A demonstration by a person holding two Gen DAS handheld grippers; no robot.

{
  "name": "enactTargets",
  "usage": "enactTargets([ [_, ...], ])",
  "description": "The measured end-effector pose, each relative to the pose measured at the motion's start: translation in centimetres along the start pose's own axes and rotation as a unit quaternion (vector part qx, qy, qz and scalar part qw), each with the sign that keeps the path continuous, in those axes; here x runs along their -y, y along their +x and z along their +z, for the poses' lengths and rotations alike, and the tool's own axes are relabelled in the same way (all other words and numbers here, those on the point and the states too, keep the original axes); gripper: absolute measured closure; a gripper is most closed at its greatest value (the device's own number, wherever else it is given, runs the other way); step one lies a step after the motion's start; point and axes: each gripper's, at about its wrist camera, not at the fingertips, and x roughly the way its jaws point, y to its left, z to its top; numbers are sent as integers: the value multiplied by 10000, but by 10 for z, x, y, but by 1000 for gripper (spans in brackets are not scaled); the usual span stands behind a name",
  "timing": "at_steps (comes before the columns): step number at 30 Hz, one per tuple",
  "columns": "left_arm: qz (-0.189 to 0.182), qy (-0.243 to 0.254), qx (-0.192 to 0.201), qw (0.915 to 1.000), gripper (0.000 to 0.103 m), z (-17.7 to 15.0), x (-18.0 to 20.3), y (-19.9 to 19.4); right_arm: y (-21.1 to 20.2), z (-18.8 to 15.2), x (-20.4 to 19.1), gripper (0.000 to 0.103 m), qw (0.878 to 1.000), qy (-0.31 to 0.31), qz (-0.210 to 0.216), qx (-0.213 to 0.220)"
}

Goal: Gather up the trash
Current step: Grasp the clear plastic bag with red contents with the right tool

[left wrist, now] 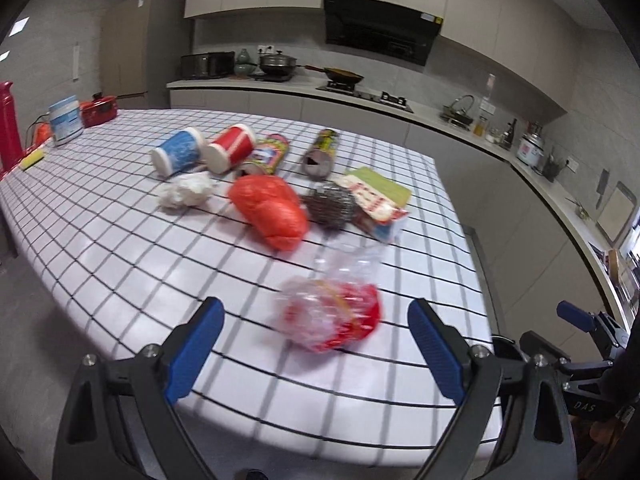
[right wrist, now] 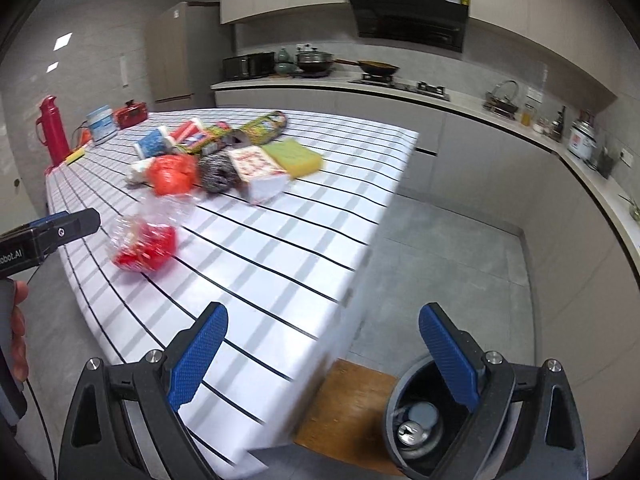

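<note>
Kitchen, grey cabinets, counter along back and right wall with stove (left wrist: pixel 366 94), range hood (left wrist: pixel 380 28), rice cooker (left wrist: pixel 530 148). Table (left wrist: pixel 120 248) in white cloth with black grid, trash clustered mid-table: blue cup (left wrist: pixel 178 152), red cup (left wrist: pixel 232 146), two printed cans, white paper wad (left wrist: pixel 186 192), orange bag (left wrist: pixel 270 210), steel scourer (left wrist: pixel 330 204), sponge and carton. Clear-and-red plastic bag (left wrist: pixel 332 316) nearest, just ahead of left gripper (left wrist: pixel 316 344), jaws wide, empty. Right gripper (right wrist: pixel 324 354) wide, empty, past table corner over grey floor. Dark bin (right wrist: pixel 424 420) on floor below, by wooden board.
</note>
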Motion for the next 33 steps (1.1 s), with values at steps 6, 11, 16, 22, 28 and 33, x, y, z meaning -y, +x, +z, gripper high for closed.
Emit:
enactTargets([
  [6, 337, -239, 5, 9991, 9, 1, -57, -3, 23, 16, -57, 5, 9992, -173, 365, -13],
  [11, 465, -329, -35, 9984, 9, 1, -92, -1, 39, 25, -97, 5, 9978, -177, 641, -45],
  [16, 453, -280, -100, 9985, 9, 3, -116, 8, 60, 35, -139, 5, 9976, -56, 691, -77],
  [22, 372, -230, -152, 9989, 9, 12, -139, 22, 88, 38, -165, 5, 9971, 71, 699, -292],
  [28, 162, -155, -222, 9995, 9, 22, -144, 42, 101, 40, -153, 15, 9967, 283, 668, -352],
  [33, -69, 24, -315, 9995, 9, 27, -127, 63, 101, 43, -134, 17, 9981, 354, 399, -313],
])
